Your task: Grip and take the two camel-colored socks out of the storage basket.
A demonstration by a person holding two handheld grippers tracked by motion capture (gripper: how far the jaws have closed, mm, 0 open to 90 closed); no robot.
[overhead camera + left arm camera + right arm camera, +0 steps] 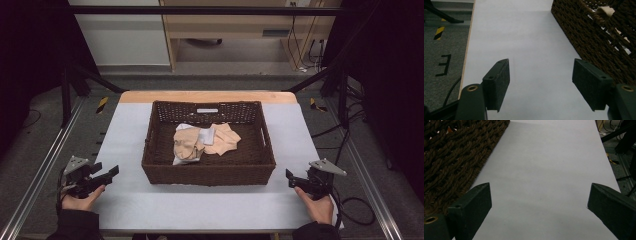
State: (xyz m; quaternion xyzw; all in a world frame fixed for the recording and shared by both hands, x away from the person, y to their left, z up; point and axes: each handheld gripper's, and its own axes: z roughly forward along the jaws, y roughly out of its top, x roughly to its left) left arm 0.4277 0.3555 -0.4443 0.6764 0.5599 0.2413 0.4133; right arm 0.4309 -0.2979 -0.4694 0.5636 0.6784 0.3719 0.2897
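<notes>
Left gripper [102, 175] sat at the table's [125, 145] left edge, held low in the person's left hand [80, 200], jaws spread wide with nothing between them; in the left gripper view the pads [499, 82] framed bare tabletop, and the basket's woven wall [596, 42] ran along the right side, near but not touching. Wicker basket [210, 175] stood mid-table, well apart from both grippers. Inside it lay a loose heap of cloth pieces [202, 142], tan and white, crumpled and overlapping, toward the back-centre of the basket floor. Right gripper [295, 179] rested at the table's right edge in the right hand [317, 205], jaws also wide apart and empty; the right gripper view had the basket wall [454, 155] off to the left of the pads [474, 210]. Judged step: reaching in for the cloth, not yet begun. To do it well, whichever gripper went first needed to lift over the rim before dropping in, since the wall was tall and the weave could snag a pad. Best to come down on a raised fold of the top tan piece, pinch one layer only, and draw it up slowly so the white piece beneath did not ride along. The other gripper could steady the basket's rim if it slid.
</notes>
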